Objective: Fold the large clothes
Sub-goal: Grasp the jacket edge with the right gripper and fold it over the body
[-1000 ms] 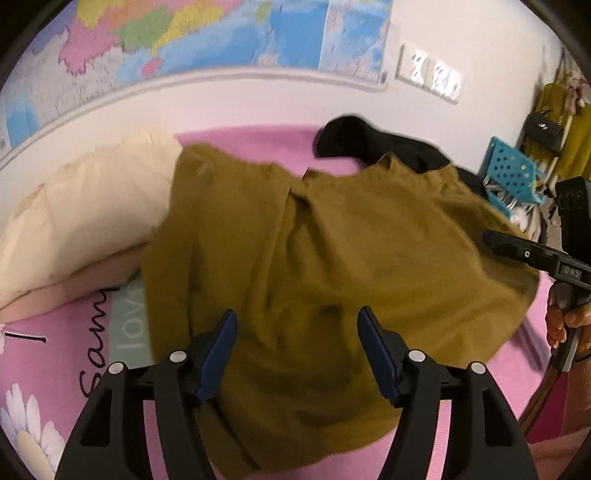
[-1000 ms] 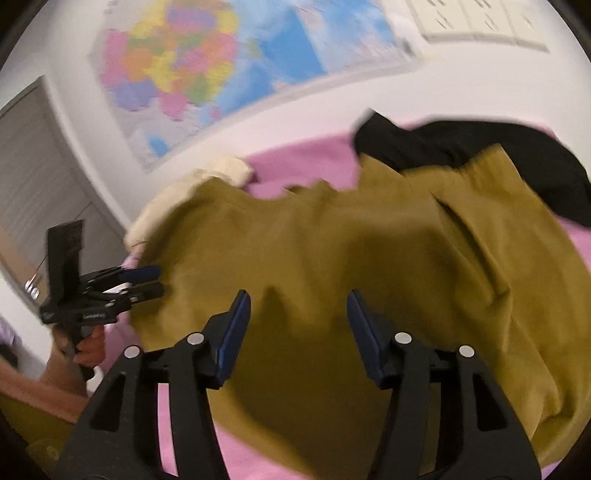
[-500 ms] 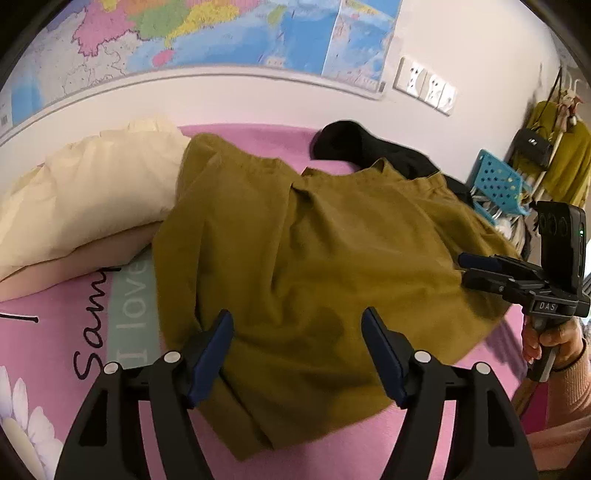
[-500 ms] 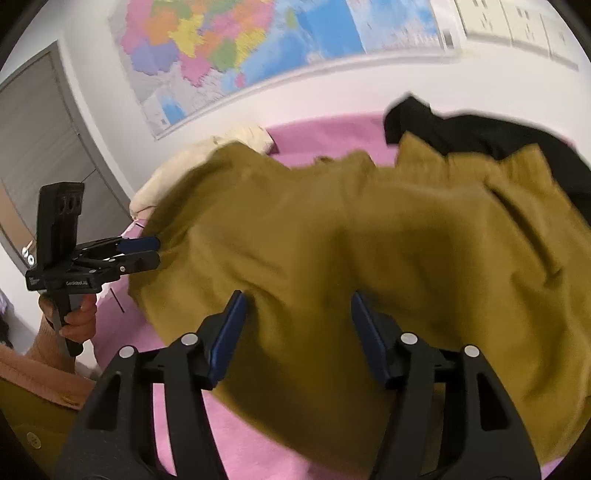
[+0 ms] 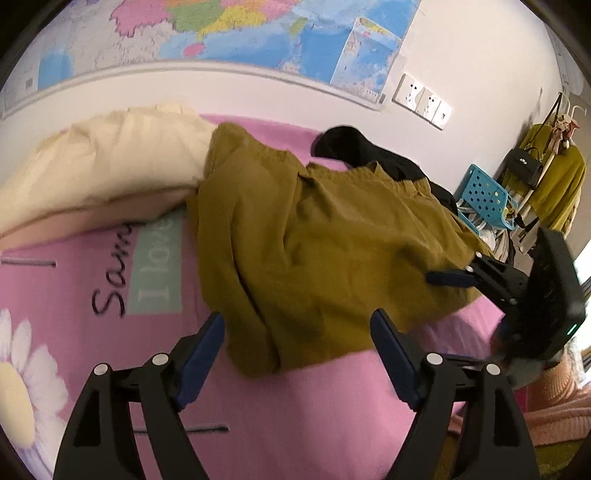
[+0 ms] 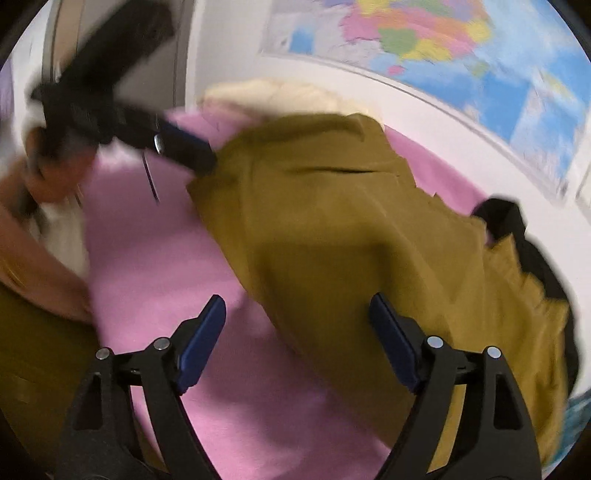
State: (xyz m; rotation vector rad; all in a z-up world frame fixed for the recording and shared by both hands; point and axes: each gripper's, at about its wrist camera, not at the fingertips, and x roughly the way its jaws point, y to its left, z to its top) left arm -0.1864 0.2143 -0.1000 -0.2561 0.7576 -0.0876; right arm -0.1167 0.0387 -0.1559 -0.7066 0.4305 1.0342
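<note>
A large olive-brown garment (image 5: 325,243) lies spread on the pink bedsheet (image 5: 295,413); it also shows in the right wrist view (image 6: 362,236). My left gripper (image 5: 297,332) is open and empty, just off the garment's near hem. My right gripper (image 6: 297,317) is open and empty, its right finger over the garment's edge. The right gripper shows in the left wrist view (image 5: 447,277) at the garment's right side. The left gripper shows blurred in the right wrist view (image 6: 188,147) at the garment's left corner.
A cream pillow (image 5: 99,166) lies at the left of the bed and a black garment (image 5: 362,147) at the back. A blue basket (image 5: 484,195) and hanging clothes (image 5: 554,177) stand at the right. A wall map (image 5: 229,33) hangs behind.
Both grippers have pulled back toward the bed's near edge. The garment has settled flat on the sheet. The right wrist view has swung left and is now blurred.
</note>
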